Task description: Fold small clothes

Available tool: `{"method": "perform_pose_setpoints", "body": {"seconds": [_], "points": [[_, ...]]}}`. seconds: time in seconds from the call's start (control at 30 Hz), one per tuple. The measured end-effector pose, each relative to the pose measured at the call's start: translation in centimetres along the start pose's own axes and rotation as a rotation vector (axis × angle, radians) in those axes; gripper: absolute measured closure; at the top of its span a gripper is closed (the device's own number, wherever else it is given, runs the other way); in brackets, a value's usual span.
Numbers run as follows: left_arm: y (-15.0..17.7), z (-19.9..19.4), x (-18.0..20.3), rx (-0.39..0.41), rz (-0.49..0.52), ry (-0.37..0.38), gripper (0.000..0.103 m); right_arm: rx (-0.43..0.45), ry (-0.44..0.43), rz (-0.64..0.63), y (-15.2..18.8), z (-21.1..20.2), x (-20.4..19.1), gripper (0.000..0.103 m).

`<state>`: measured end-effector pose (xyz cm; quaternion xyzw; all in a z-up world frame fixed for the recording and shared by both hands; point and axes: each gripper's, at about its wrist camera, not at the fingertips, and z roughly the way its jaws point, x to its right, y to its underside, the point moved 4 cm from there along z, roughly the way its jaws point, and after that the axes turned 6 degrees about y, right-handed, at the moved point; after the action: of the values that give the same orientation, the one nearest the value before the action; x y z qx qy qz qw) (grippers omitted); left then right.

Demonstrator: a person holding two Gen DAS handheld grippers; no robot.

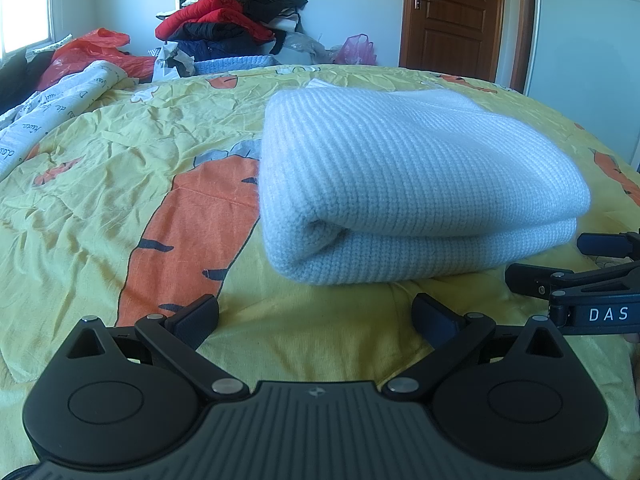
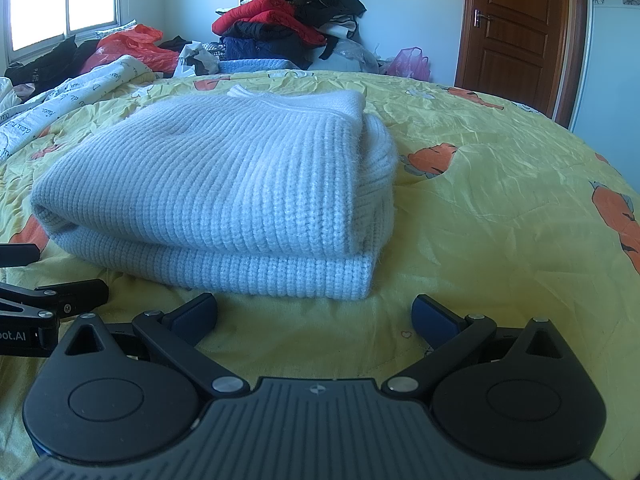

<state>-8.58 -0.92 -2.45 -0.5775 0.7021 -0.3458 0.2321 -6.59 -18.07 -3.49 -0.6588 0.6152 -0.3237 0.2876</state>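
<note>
A light blue knitted sweater [image 1: 400, 176] lies folded in a thick stack on the yellow carrot-print bedspread [image 1: 100, 184]. It also shows in the right wrist view [image 2: 224, 184]. My left gripper [image 1: 316, 316] is open and empty, just in front of the sweater's near left corner. My right gripper [image 2: 314, 316] is open and empty, just in front of the sweater's near right corner. The right gripper's fingers [image 1: 560, 280] show at the right edge of the left wrist view; the left gripper's fingers [image 2: 60, 300] show at the left edge of the right wrist view.
A pile of red, black and dark blue clothes [image 1: 236, 16] stands at the far side of the bed. A red plastic bag [image 1: 92, 52] and a white printed quilt [image 1: 52, 108] lie at the far left. A brown door [image 1: 452, 12] is behind.
</note>
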Motion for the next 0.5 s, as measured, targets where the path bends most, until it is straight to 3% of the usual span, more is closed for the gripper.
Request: {"method": "perform_pose_setpoints", "body": {"seconds": [0.5], "points": [[0.08,-0.07,-0.01,-0.016,-0.003,-0.008,0.0,-0.001,0.0,0.0,0.0,-0.02,-0.02,0.0]]}}
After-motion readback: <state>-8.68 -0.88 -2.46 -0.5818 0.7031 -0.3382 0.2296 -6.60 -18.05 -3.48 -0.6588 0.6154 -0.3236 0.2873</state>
